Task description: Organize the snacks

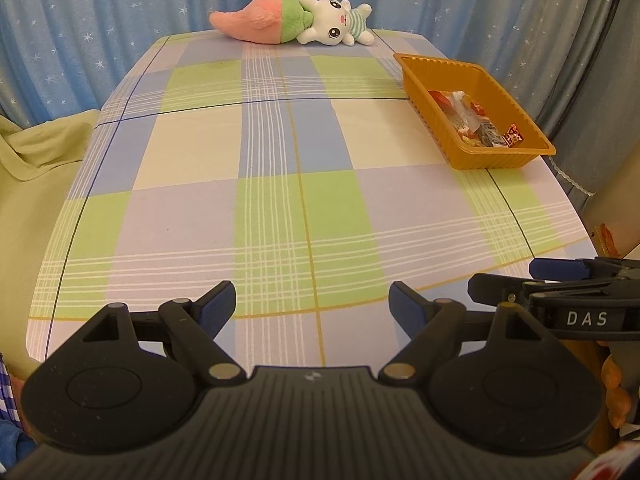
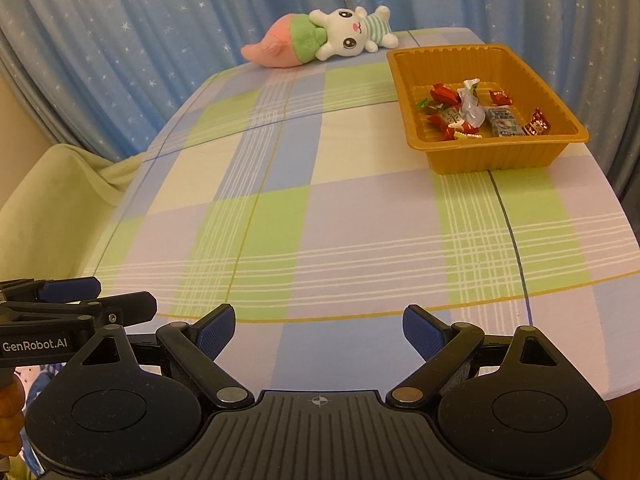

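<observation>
An orange plastic tray (image 1: 496, 158) (image 2: 492, 158) stands at the far right of the checked table and holds several wrapped snacks (image 1: 472, 118) (image 2: 472, 112), red, silver and blue. My left gripper (image 1: 312, 308) is open and empty above the table's near edge. My right gripper (image 2: 319, 330) is open and empty too, beside the left one. The right gripper also shows from the side at the right edge of the left wrist view (image 1: 520, 276). The left gripper shows at the left edge of the right wrist view (image 2: 100, 300). Both are far from the tray.
A plush bunny with a pink carrot (image 1: 296, 18) (image 2: 324, 38) lies at the table's far edge. Blue star curtains (image 1: 100, 20) hang behind. A chair draped in green cloth (image 1: 36, 168) (image 2: 52, 200) stands at the left. The checked tablecloth (image 1: 260, 184) covers the table.
</observation>
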